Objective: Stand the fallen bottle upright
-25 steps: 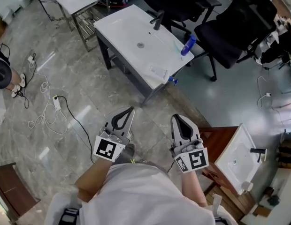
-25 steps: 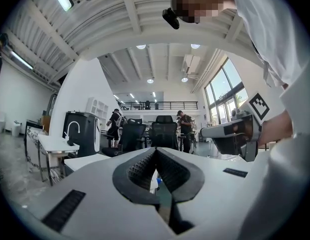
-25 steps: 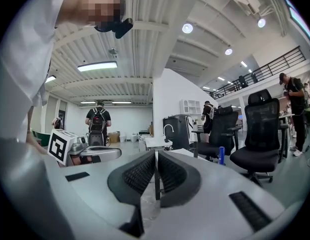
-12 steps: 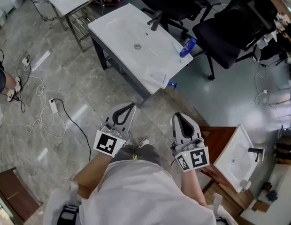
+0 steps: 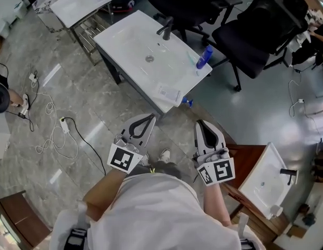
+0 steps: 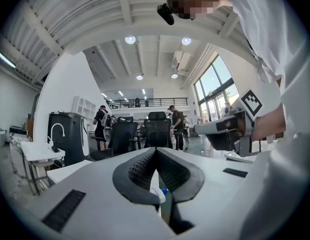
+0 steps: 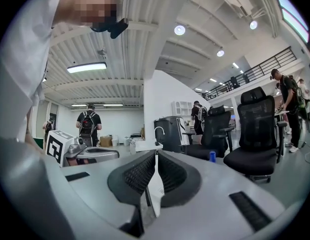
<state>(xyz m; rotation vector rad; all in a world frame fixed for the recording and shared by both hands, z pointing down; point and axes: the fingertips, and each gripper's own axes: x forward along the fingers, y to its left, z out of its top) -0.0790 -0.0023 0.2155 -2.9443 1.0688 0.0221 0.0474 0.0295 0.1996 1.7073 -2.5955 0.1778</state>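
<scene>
The white sink table (image 5: pixel 125 35) carries a black faucet (image 5: pixel 165 29), a blue bottle (image 5: pixel 204 57) and a white card (image 5: pixel 168 94).

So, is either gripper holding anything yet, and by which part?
Nothing is held. The left gripper and right gripper both have their jaws together with nothing between them; the blue bottle is on the white sink table ahead, untouched.

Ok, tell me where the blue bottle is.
In the head view, the blue bottle sits near the right edge of the white sink table, beside the black office chair.
</scene>
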